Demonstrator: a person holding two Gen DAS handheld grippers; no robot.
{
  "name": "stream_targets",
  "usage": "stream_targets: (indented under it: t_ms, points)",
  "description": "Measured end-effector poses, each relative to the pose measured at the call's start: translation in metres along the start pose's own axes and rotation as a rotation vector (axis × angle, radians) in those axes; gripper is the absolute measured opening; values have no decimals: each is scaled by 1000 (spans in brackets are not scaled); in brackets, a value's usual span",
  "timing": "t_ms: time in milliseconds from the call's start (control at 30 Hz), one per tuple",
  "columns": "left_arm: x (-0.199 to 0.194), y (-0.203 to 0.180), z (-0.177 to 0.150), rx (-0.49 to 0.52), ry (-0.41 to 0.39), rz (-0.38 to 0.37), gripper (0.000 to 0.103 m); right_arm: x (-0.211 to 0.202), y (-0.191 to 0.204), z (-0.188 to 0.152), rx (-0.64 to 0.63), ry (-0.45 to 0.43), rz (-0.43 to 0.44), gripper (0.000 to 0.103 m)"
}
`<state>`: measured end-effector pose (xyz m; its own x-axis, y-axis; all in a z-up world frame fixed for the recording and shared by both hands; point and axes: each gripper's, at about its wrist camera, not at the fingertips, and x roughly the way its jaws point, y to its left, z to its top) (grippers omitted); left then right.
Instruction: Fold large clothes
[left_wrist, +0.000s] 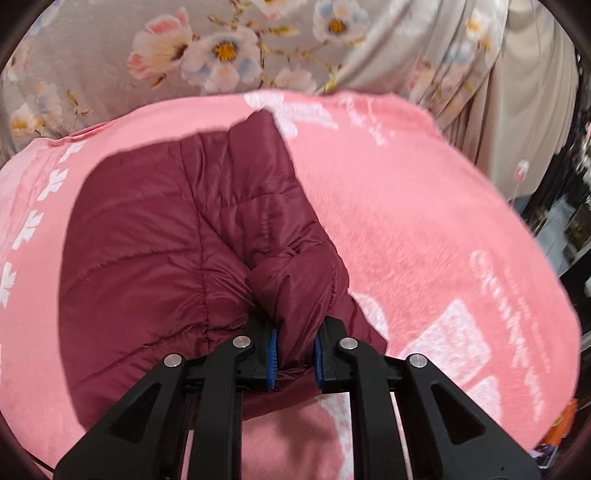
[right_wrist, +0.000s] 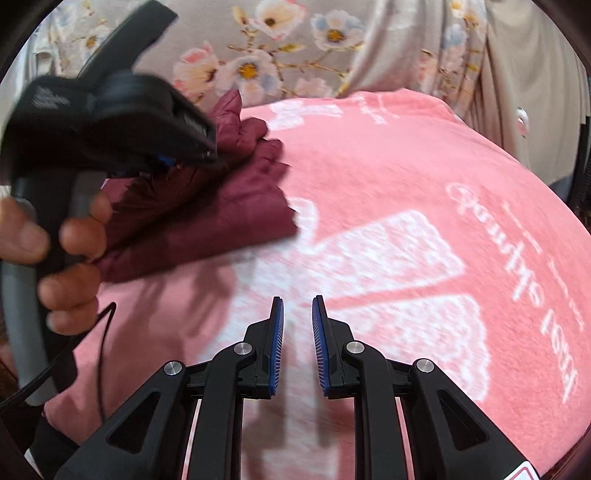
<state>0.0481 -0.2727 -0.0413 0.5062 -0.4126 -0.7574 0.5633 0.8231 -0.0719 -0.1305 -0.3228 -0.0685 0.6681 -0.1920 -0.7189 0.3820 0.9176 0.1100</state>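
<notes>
A maroon quilted puffer jacket (left_wrist: 155, 236) lies partly folded on a pink blanket (left_wrist: 424, 221). My left gripper (left_wrist: 295, 354) is shut on a bunched fold of the jacket, the cloth squeezed between its blue pads (left_wrist: 273, 354). In the right wrist view the jacket (right_wrist: 229, 206) lies at upper left, with the left gripper (right_wrist: 177, 155) and the hand holding it over it. My right gripper (right_wrist: 297, 314) is open and empty, above the blanket (right_wrist: 406, 177) to the right of the jacket, touching nothing.
The pink blanket has white printed letters and shapes (right_wrist: 391, 258). A grey floral curtain (left_wrist: 229, 48) hangs behind the bed. Dark furniture (left_wrist: 569, 221) stands off the right edge. A black cable (right_wrist: 103, 354) trails from the left gripper's handle.
</notes>
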Motion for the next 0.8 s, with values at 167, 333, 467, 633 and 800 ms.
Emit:
stream_targets:
  t_ms: [167,333,467,633,800]
  points:
    - [14,-10,-9,16,2,34,26,5,-14,-5,29,27,11,17]
    - [-35,-7,-6,-16,-57,-92,67,6,-12,3,-4,-4,-14,18]
    - [-92,31,5,-108,-191,-95,74,3,-15,15,-13,-30,-12,19]
    - [-132,123,27,-309,-291,95,74,-9,-6,55,-43,-128,20,40]
    - [-148,188,30,-432,-306,201,74,-12,22,99,-97,-197,90,51]
